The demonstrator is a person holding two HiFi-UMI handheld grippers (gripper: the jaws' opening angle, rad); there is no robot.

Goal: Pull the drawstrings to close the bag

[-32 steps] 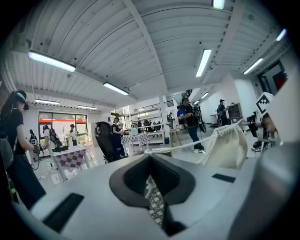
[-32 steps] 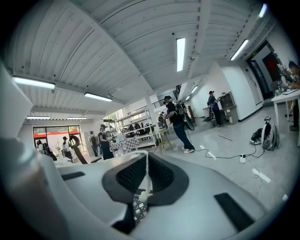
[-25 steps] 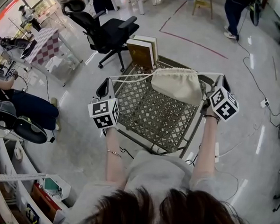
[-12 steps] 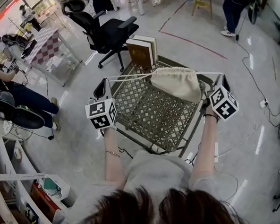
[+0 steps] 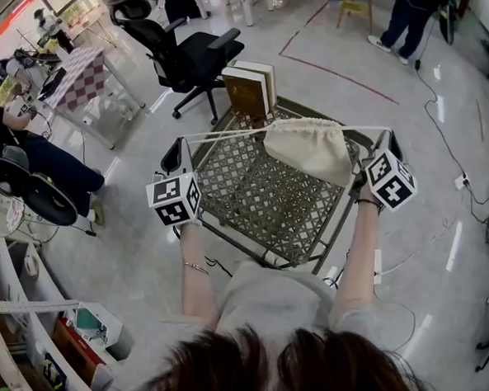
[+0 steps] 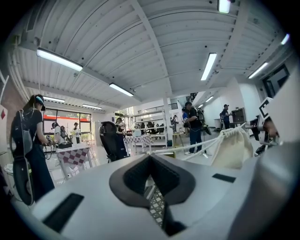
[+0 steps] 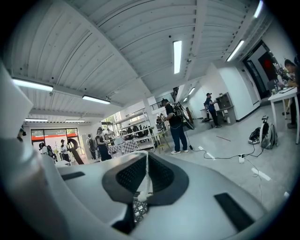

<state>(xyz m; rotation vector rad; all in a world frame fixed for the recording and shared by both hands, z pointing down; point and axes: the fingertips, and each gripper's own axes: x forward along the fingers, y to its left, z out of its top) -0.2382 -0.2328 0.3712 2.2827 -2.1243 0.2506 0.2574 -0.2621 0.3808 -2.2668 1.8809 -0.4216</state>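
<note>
Cloth bag (image 5: 309,147) hangs over mesh desk (image 5: 268,208), mouth gathered. Left gripper (image 5: 179,149) at its 9 o'clock, right gripper (image 5: 386,143) at 3 o'clock. Both sets of fingers (image 6: 133,176) clamped on taut drawstrings (image 5: 228,132).

Bag (image 5: 312,149) over mesh seat (image 5: 261,201) (2 books (image 5: 249,90) behind).

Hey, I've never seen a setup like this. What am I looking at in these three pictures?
No robot: a person works with the left hand-held gripper and right hand-held gripper; the patterned cubes belong to them. One picture comes from a camera on the person's head, looking down. The other two ride on the hand-held grippers, looking along their jaws. Each is shut on a white drawstring, pulled taut from a cream cloth bag above a metal lattice table. Books stand at its far edge.
</note>
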